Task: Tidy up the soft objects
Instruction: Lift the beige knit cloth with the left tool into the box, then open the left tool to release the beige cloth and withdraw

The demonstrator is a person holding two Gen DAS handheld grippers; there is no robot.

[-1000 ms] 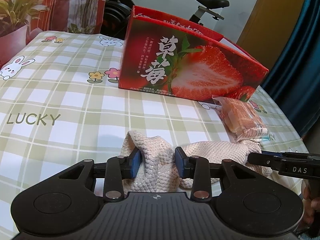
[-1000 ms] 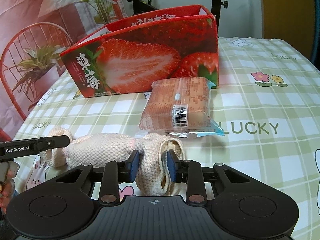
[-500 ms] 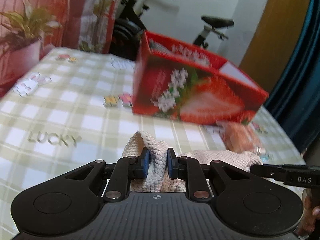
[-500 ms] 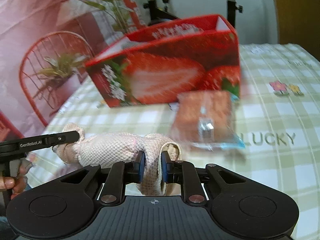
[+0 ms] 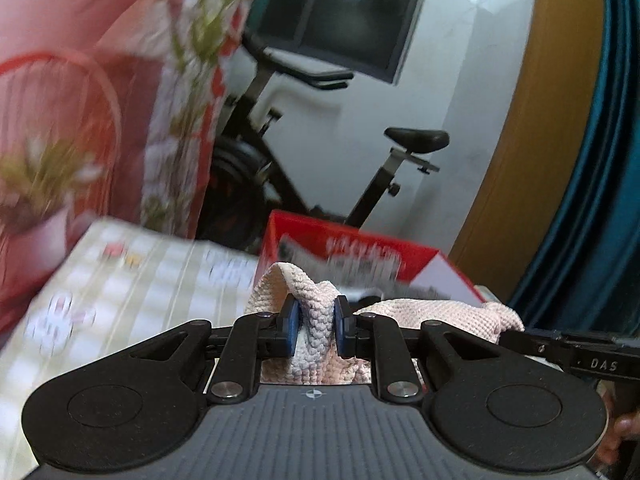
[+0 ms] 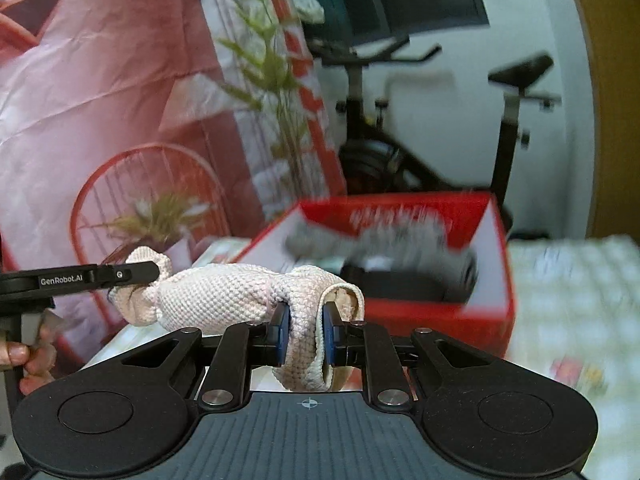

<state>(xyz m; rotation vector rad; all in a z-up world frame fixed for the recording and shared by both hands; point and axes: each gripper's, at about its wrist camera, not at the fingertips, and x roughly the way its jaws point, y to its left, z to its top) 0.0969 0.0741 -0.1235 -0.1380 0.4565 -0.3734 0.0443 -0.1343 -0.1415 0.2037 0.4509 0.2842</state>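
A cream knitted cloth hangs stretched between both grippers, lifted above the table. My left gripper is shut on one end of it. My right gripper is shut on the other end of the cloth. The open red strawberry box stands just beyond the cloth, with grey and dark soft things inside. It also shows in the left wrist view. Each view shows the other gripper's fingertip at its edge: the right one, the left one.
The checked tablecloth spreads left of the box and also right of it. An exercise bike stands behind the table. A pink printed backdrop hangs at the left.
Both grippers closed on the cloth and lifted it off the table toward the box. The views tilted upward, and the pink packet dropped out of sight.
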